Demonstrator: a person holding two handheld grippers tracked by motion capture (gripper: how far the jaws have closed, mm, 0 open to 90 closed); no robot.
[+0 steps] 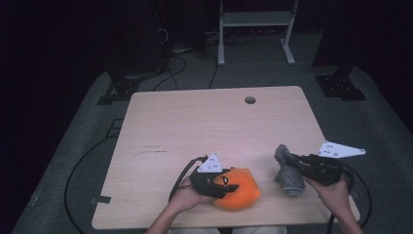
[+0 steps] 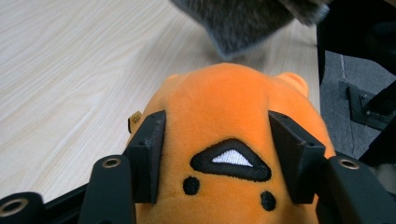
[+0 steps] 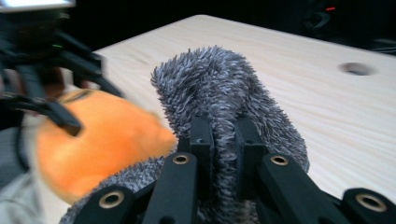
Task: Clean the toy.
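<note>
Pale wood counter (image 1: pixel 195 122): left gripper (image 2: pixel 217 156) fingers clamp orange plush (image 2: pixel 233 116), right gripper (image 3: pixel 224 140) pinches shaggy grey plush (image 3: pixel 219 88); plush undersides hidden, orange blurred in the right gripper view

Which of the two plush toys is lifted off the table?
The grey toy: the right gripper holds it up, hanging. The orange toy rests on the table, clamped by the left gripper.

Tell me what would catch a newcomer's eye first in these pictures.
The bright orange plush toy stands out first, near the front edge of the pale wooden table, with the left claw clamped on its sides around an embroidered black triangle. Next comes the shaggy grey plush to its right, pinched in the right claw. Behind the table the room is dark, and a round hole marks the far edge.
</note>
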